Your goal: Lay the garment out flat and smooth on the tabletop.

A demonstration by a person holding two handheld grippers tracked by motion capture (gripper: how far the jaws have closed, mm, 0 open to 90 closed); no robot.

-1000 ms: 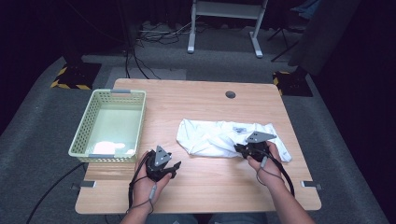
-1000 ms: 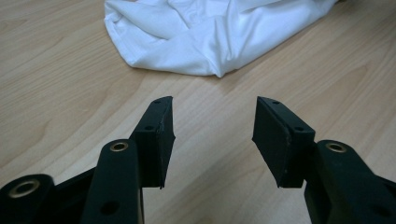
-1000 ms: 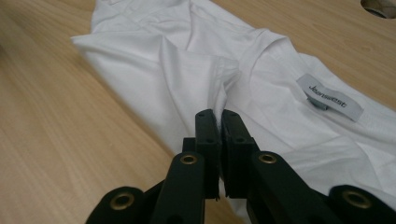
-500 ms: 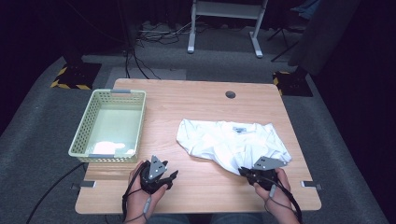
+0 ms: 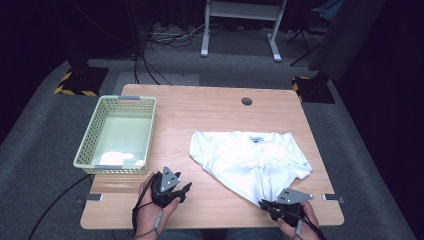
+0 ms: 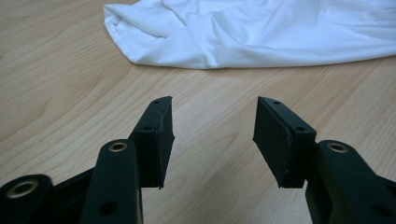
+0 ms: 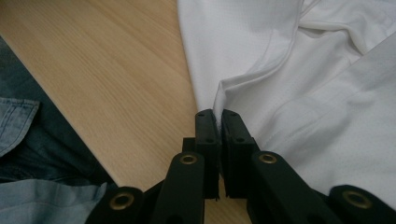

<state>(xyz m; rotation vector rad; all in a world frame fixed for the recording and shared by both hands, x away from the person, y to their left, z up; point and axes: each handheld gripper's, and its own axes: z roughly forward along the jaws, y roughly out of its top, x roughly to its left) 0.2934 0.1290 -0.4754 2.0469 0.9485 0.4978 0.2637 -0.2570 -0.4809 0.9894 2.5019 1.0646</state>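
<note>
A white T-shirt [image 5: 250,160] lies spread on the right half of the wooden table [image 5: 200,110], collar toward the far side. My right gripper [image 5: 267,206] is at the table's front edge, shut on the shirt's near hem. In the right gripper view the white fabric [image 7: 289,84] is pinched between the closed jaws of that gripper [image 7: 218,114]. My left gripper [image 5: 186,189] rests near the front edge, left of the shirt, open and empty. The left gripper view has the shirt [image 6: 261,32] lying beyond the open gripper [image 6: 212,128].
A pale green plastic basket [image 5: 95,142] stands at the table's left with something white [image 5: 117,157] inside. A round cable hole [image 5: 246,101] sits near the far edge. Denim-clad legs [image 7: 42,154] are beyond the table's front edge.
My right gripper has pulled the shirt's hem toward the front edge, stretching the shirt out flatter and longer. The left gripper has hardly moved.
</note>
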